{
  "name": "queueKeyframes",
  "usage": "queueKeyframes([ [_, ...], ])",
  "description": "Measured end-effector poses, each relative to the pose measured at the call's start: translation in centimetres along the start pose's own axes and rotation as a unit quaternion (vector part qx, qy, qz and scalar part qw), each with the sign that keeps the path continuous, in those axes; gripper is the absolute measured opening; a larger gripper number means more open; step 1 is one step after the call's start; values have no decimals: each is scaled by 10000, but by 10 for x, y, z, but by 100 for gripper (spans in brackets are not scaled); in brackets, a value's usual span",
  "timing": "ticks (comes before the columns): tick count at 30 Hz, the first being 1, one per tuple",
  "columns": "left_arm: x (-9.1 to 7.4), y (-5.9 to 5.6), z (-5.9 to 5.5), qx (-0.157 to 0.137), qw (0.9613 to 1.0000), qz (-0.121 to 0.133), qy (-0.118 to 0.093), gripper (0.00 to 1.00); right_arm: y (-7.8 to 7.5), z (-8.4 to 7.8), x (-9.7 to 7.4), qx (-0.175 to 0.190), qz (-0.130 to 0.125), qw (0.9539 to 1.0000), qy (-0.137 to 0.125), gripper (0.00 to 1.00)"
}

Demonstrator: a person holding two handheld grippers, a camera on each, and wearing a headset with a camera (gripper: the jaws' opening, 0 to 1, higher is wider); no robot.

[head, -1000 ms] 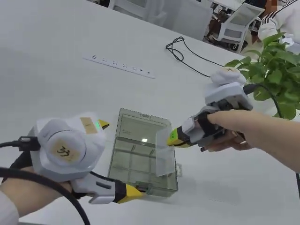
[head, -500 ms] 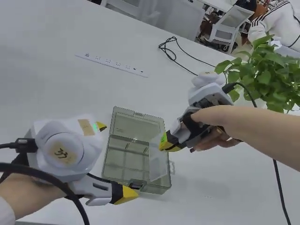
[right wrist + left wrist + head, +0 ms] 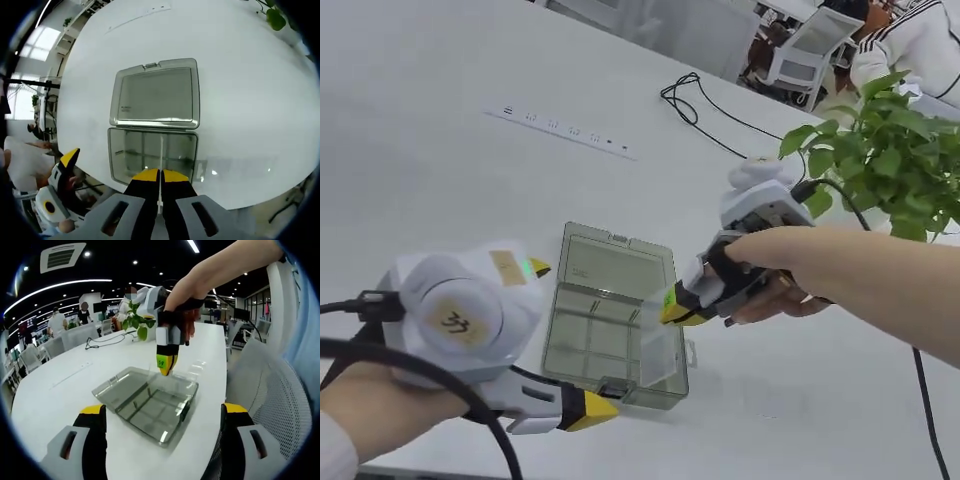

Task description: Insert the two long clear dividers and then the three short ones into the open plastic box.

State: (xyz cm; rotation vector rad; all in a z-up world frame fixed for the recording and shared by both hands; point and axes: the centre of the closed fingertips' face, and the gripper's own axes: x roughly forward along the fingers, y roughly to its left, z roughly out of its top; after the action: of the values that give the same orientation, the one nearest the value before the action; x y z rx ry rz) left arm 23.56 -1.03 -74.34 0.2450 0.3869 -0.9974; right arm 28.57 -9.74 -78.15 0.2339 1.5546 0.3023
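Right gripper (image 3: 672, 308) jaws pinch a clear divider (image 3: 658, 340) above the open box (image 3: 618, 268); left gripper (image 3: 162, 411), stickered "33", jaws spread.

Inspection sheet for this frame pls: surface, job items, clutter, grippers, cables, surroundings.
Surface: white table.
Job's things: box open, its lid laid flat behind the base. Some dividers stand in the base, count unclear. One clear divider is held over the base's right end.
Clutter: power strip on the far side of the table.
Grippers: right gripper shut on the divider. Left gripper open, holding nothing, close to the box.
Cables: black cable looped on the table beyond the strip. A black lead trails from the left gripper.
Surroundings: plant at the right, chairs and a person behind.
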Motion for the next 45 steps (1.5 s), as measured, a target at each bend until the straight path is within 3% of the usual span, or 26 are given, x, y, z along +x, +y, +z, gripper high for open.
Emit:
queueKeyframes([
  [21, 1, 0, -4, -84, 10000, -9, -2, 95, -7, 1, 11, -36, -212, 9997, 72, 2],
  [34, 4, -2, -5, -112, 9999, -75, -4, 95, -5, 2, 11, -115, -204, 9997, 104, 2],
  [40, -8, -2, -8, -105, 9996, -224, 115, 95, -2, -4, 9, -208, -216, 9994, 161, 2],
  [42, -10, -4, -8, -317, 9988, -347, 100, 95, 1, -7, 8, -239, -251, 9992, 203, 2],
  [45, -12, 2, -12, -133, 9993, -257, 222, 95, -2, -6, 12, -280, -265, 9990, 211, 2],
])
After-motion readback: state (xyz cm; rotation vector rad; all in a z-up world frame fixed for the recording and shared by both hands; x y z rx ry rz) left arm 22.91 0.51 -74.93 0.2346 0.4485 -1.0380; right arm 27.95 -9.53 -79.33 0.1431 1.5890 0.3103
